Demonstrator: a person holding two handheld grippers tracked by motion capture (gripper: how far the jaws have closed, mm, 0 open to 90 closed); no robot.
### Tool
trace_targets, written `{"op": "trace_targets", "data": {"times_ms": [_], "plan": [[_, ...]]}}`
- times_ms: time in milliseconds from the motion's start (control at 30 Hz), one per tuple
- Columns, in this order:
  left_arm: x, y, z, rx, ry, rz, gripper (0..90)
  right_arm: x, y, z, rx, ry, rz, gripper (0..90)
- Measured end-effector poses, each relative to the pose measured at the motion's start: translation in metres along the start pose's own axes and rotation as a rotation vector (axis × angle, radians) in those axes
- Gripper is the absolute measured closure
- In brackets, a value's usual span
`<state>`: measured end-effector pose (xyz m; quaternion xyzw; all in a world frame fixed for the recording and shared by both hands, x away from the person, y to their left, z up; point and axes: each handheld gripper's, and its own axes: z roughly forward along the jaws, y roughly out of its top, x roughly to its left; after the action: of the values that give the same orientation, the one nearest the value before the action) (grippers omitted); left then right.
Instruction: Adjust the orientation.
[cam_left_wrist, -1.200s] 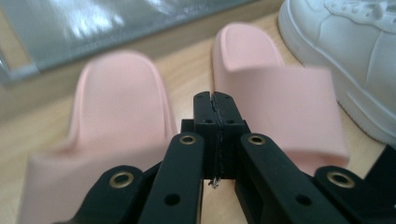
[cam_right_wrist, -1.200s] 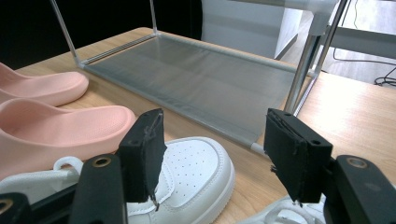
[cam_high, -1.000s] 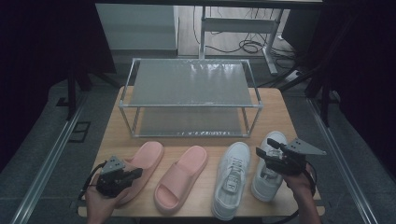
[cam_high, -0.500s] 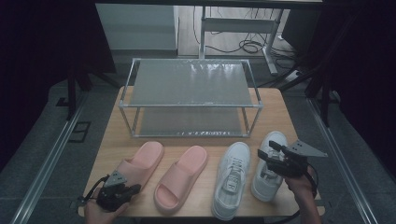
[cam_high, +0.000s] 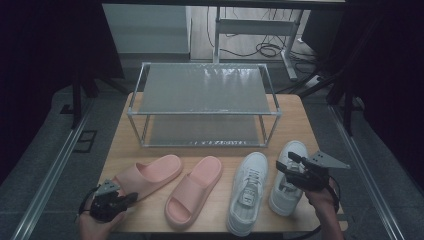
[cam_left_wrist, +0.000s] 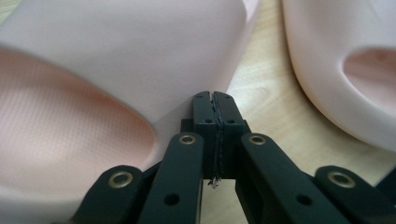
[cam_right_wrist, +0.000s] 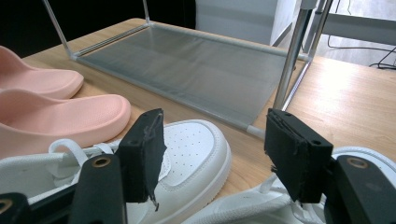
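In the high view four items of footwear lie in a row across the lower half of the frame on the light wooden tabletop: two pink moulded foam slides at the left and two white lace-up sneakers at the right. The left pink slide lies at the lower left, toe toward the upper right, with a wide one-piece strap and a finely textured footbed. In the left gripper view its strap fills the upper left of the frame and the second pink slide occupies the upper right. The left tool sits at the heel end of the left pink slide; its jaws are pressed together with nothing between them, the tips just against the slide's edge. The right tool hovers over the right white sneaker at the lower right, jaws spread wide and empty. The left white sneaker lies beside it. A metal-framed two-tier shelf rack stands at the frame centre, behind the row.
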<state>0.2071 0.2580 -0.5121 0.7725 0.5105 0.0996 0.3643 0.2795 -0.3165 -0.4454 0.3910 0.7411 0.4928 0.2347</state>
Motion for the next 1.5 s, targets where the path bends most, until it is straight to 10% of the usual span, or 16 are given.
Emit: {"op": "trace_targets", "data": {"times_ms": [333,700,967,1500], "plan": [[0.034,0.013,0.002,-0.037,0.054,-0.08,88.7,0.0,-0.001,-0.001,0.003,-0.003,0.002,38.0],[-0.006,0.054,0.011,-0.069,0.013,0.027,88.5,0.0,-0.002,0.001,0.007,-0.003,0.003,37.9],[-0.009,0.081,0.035,-0.06,0.037,0.015,88.6,-0.001,-0.001,-0.003,0.0,-0.006,0.006,37.9],[-0.003,0.066,0.041,-0.033,0.045,-0.005,90.0,-0.002,-0.003,-0.004,0.001,-0.013,0.013,37.8]]}}
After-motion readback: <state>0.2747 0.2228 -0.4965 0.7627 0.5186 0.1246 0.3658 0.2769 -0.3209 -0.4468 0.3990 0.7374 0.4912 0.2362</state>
